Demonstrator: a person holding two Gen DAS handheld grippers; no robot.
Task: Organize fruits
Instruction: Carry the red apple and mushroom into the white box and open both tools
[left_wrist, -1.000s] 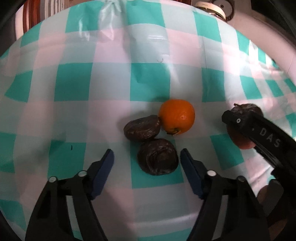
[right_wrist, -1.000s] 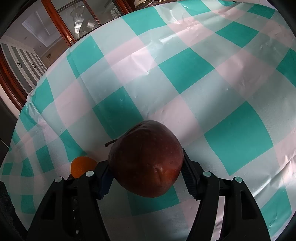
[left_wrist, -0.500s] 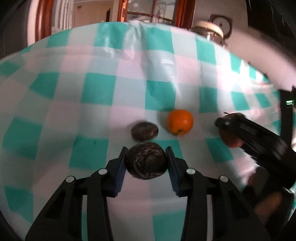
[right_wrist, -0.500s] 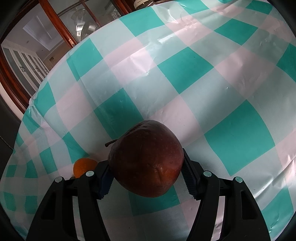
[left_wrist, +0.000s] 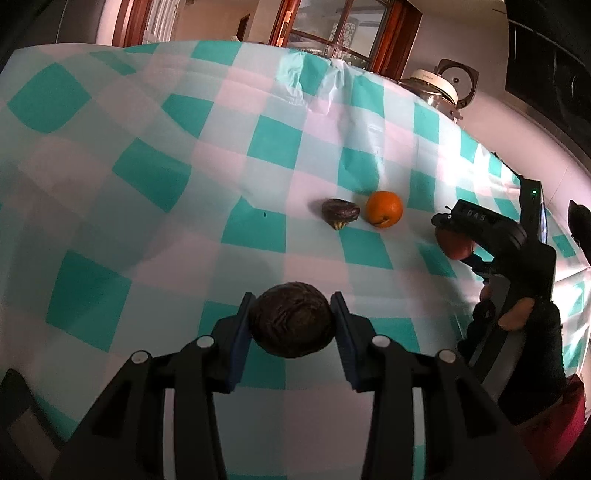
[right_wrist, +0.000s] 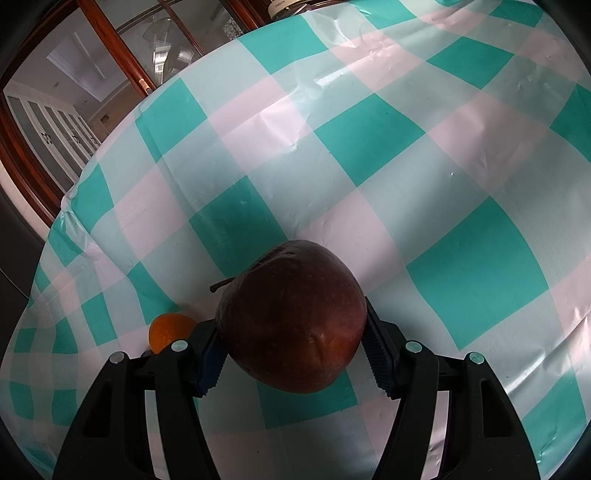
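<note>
My left gripper (left_wrist: 291, 321) is shut on a dark wrinkled fruit (left_wrist: 291, 325) and holds it above the checked tablecloth (left_wrist: 147, 229). A second dark wrinkled fruit (left_wrist: 340, 213) and an orange (left_wrist: 384, 209) lie side by side on the cloth further off. My right gripper (right_wrist: 293, 332) is shut on a red apple (right_wrist: 291, 325) with its stem to the left, held above the cloth. It also shows in the left wrist view (left_wrist: 458, 236) at the right, with the apple (left_wrist: 456, 245) in it. The orange (right_wrist: 170, 330) peeks out left of the right gripper.
The teal, white and pink checked cloth (right_wrist: 443, 184) covers the whole table. A white appliance (left_wrist: 436, 86) stands past the far edge. A wood-framed glass cabinet (right_wrist: 92, 74) stands behind the table. A gloved hand (left_wrist: 524, 332) holds the right gripper.
My left gripper closed on the nearer dark wrinkled fruit and lifted it up and back from the other two fruits. The right gripper still holds the apple, almost unmoved.
</note>
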